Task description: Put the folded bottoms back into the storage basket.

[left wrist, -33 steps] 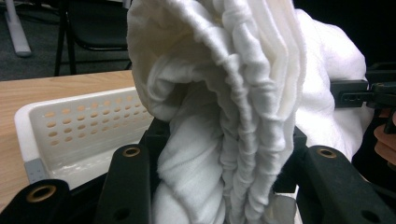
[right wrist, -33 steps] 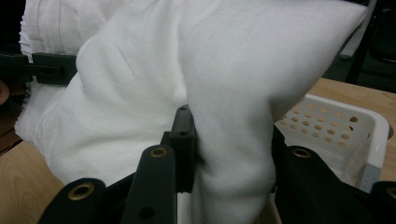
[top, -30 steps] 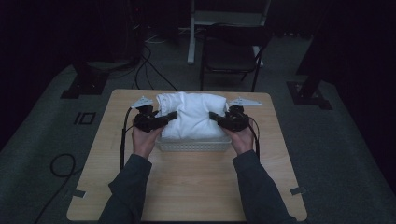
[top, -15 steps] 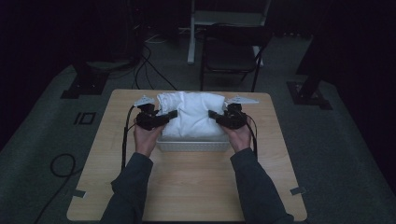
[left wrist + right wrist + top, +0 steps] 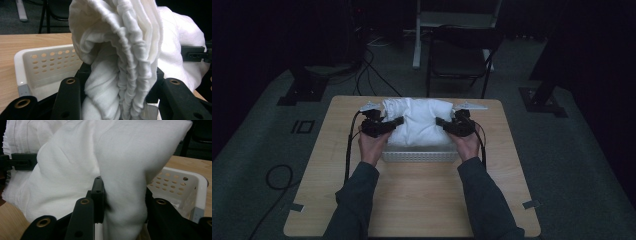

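Note:
A thick folded white cloth (image 5: 418,121) hangs over a white perforated basket (image 5: 417,156) at the far middle of the table. My left gripper (image 5: 396,122) is shut on the cloth's left end, where bunched folds (image 5: 120,75) are squeezed between the black jaws. My right gripper (image 5: 442,123) is shut on the cloth's right end (image 5: 125,202). The basket's wall (image 5: 47,67) shows left of the cloth in the left gripper view, and its wall (image 5: 180,190) shows to the right in the right gripper view. Across the cloth, each gripper view shows the opposite jaw tip.
The wooden table (image 5: 412,200) has bare surface in front of the basket. A black cable (image 5: 349,150) runs down along the left arm. A dark folding chair (image 5: 459,55) stands beyond the table's far edge. Stands and cables lie on the grey floor.
The hands and grippers have crept slightly away from the person with the cloth still pinched at both ends. Little else differs.

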A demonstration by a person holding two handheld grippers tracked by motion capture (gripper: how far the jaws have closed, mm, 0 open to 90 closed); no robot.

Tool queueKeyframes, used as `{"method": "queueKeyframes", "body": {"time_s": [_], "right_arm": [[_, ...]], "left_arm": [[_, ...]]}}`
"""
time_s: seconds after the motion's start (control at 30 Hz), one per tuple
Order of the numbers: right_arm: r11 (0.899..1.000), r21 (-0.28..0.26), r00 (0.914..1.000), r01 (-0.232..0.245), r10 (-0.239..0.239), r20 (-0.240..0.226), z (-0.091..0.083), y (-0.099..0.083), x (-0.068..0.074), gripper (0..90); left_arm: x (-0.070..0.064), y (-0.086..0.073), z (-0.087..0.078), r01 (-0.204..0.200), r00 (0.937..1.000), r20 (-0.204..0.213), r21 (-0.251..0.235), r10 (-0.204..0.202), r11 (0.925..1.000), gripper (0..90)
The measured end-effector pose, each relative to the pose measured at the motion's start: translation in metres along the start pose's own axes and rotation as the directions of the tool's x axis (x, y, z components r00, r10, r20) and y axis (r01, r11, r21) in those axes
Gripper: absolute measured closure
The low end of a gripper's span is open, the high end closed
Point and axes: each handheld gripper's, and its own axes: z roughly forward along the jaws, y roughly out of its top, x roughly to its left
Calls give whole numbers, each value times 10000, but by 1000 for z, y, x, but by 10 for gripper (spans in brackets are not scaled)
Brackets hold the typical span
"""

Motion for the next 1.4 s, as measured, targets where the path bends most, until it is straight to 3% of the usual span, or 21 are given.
{"method": "queueKeyframes", "body": {"time_s": [0.63, 0.97, 1.4], "right_arm": [[9993, 323, 9996, -169, 161, 247, 12, -4, -8, 686], [9961, 863, 9993, -196, 169, 323, 23, -10, -13, 685], [9928, 1183, 9990, -160, 108, 439, 32, -15, -13, 686]], "left_arm": [[7, -3, 17, 228, 9992, -328, 432, -214, 9988, 537], [16, -11, 32, 396, 9982, -492, 880, -354, 9953, 537], [20, -16, 39, 224, 9963, -857, 1397, -105, 9899, 537]]}}
